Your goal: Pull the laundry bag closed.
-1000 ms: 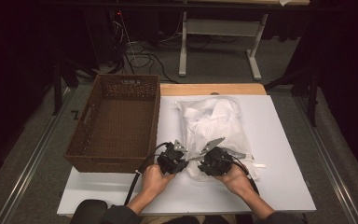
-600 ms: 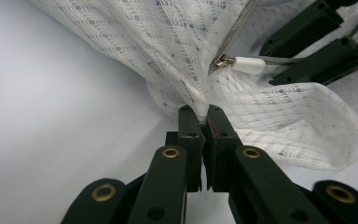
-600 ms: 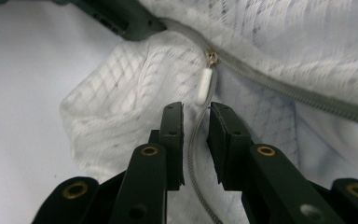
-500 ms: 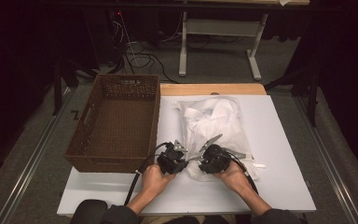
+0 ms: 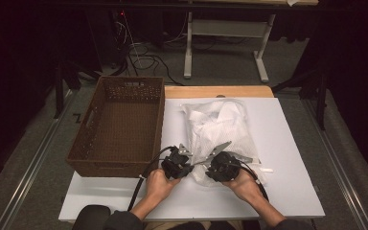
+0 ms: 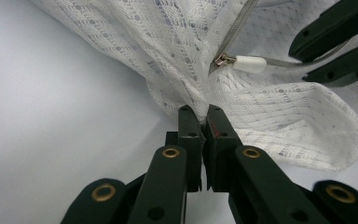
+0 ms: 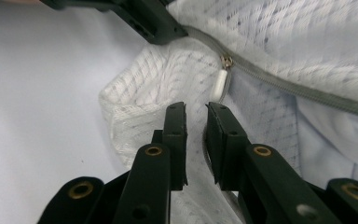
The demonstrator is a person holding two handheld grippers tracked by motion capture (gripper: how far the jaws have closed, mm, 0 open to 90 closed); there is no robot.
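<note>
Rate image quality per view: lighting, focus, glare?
High view: white table brightly lit, surroundings nearly black, mesh laundry bag slightly washed out. Left gripper view: zipper pull and mesh sharp, near fingers soft, tabletop glare-free. Right gripper view: bluish cast, mesh beyond the zipper blurred.

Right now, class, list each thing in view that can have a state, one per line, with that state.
Mesh bag: lying flat on the table, stuffed with white cloth.
Zipper pull: free, ungripped.
Basket: upright, empty.
Left gripper: shut on the bag's corner.
Right gripper: jaws just closing, still apart, short of the pull.
</note>
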